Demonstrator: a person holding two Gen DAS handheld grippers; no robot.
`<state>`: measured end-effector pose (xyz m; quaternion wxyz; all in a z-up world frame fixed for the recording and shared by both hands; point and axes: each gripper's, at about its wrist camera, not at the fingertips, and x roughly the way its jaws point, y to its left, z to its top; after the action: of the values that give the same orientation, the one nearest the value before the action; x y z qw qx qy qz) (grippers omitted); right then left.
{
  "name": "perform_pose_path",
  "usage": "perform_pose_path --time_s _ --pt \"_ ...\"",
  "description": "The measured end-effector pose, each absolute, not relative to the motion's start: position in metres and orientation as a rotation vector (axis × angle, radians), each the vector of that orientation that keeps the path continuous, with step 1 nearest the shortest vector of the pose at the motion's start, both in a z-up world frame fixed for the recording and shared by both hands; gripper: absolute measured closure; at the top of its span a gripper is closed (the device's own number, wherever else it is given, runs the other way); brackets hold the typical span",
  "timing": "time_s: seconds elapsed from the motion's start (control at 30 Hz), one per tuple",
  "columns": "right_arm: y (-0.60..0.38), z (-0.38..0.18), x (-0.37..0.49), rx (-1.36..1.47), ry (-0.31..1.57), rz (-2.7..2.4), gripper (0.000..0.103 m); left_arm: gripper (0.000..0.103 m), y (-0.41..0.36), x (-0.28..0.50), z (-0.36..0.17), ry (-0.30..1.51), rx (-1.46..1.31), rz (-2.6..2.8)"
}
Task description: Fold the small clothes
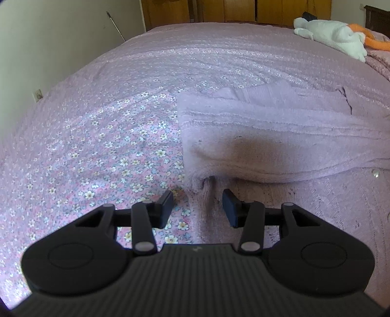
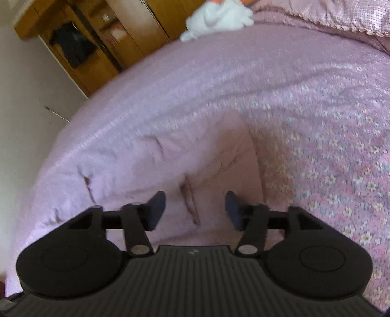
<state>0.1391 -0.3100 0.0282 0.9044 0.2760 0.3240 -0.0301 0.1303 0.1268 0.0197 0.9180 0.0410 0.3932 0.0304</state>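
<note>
A lilac knitted garment [image 1: 268, 136] lies partly folded on the bed, with a small pearl button [image 1: 376, 173] at its right. My left gripper [image 1: 198, 207] is open and empty, its fingers on either side of the garment's near left edge, just above the cloth. In the blurred right wrist view the same garment [image 2: 170, 168] lies under my right gripper [image 2: 195, 209], which is open and empty above a crease in the cloth.
The bed has a pink floral bedspread [image 1: 109, 151]. A white and orange plush toy [image 1: 334, 34] lies at the far right of the bed, also seen in the right wrist view [image 2: 219, 17]. A wooden wardrobe [image 2: 92, 48] and a white wall [image 1: 48, 48] stand beyond.
</note>
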Motion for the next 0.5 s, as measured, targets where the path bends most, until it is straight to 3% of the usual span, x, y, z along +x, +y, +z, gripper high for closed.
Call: perform_pose_path --time_s 0.23,0.3,0.33,0.37,0.5 --pt "-0.287 0.022 0.172 0.470 0.729 -0.018 0.036 0.057 0.126 0.132 0.018 0.808 0.083 0.069" --pt "-0.274 0.016 0.177 0.417 0.759 -0.028 0.051 0.056 0.128 0.133 0.017 0.808 0.076 0.070" --pt "-0.266 0.015 0.177 0.370 0.756 -0.053 0.083 0.056 0.128 0.133 0.017 0.807 0.075 0.070" --pt "-0.259 0.017 0.176 0.326 0.751 -0.060 0.091 0.056 0.128 0.133 0.017 0.807 0.074 0.071" --pt "-0.248 0.046 0.163 0.234 0.641 -0.050 0.095 0.055 0.128 0.133 0.016 0.805 0.077 0.072"
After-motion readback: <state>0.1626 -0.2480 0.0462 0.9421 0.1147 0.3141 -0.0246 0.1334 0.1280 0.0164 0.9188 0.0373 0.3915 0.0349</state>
